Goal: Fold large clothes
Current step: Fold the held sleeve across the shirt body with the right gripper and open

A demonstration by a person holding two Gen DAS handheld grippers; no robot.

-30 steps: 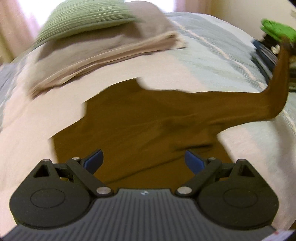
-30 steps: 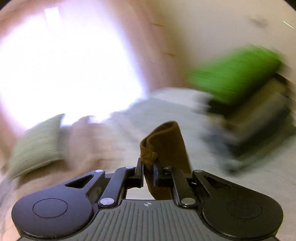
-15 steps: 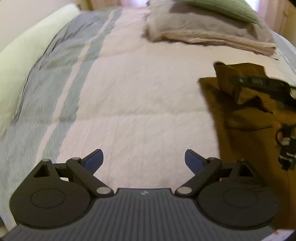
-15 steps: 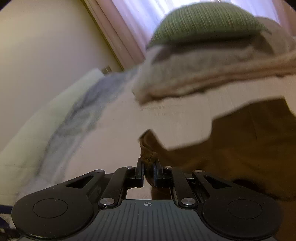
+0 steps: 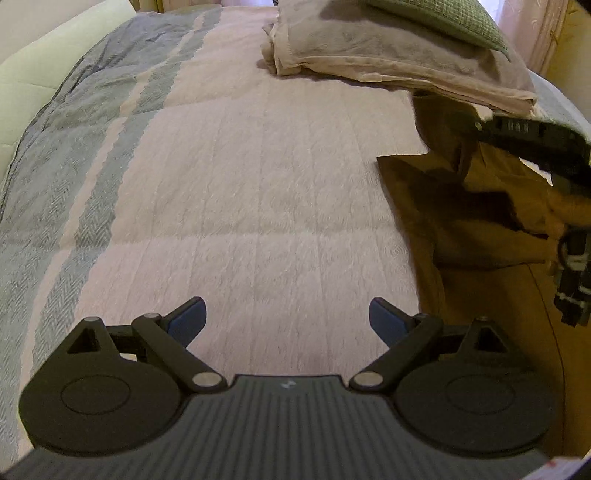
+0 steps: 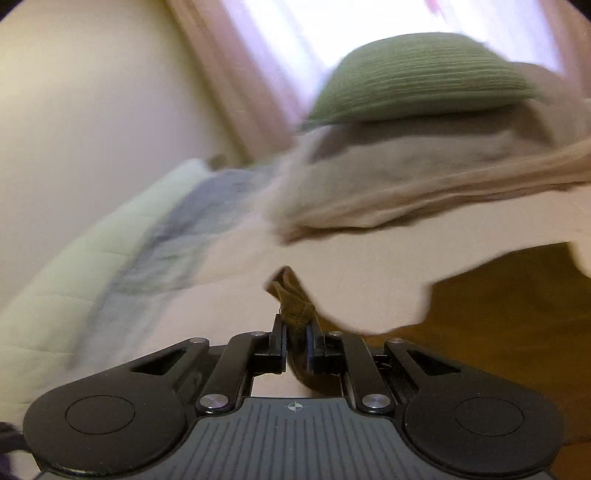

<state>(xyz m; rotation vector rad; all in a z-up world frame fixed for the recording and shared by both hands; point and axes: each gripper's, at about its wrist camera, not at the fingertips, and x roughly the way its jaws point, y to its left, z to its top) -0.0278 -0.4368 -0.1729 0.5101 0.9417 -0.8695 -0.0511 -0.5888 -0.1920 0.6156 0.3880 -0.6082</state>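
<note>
A brown garment (image 5: 480, 229) lies on the pink and grey bedspread (image 5: 240, 177) at the right of the left wrist view. My left gripper (image 5: 287, 320) is open and empty, low over bare bedspread to the left of the garment. My right gripper (image 6: 295, 341) is shut on a hemmed end of the brown garment (image 6: 293, 306), held just above the bed; the garment's body (image 6: 509, 295) spreads to its right. The right gripper's black body (image 5: 535, 136) shows over the garment at the far right of the left wrist view.
A folded beige blanket (image 5: 388, 55) with a green cushion (image 5: 443, 18) on top sits at the head of the bed. A pale green quilt edge (image 5: 44, 66) runs along the left. In the right wrist view, pink curtains (image 6: 236, 70) hang by a bright window.
My left gripper has swung left off the garment onto bare bedspread, staying open. My right gripper has carried the brown end down from the air and across to the left, low over the bed.
</note>
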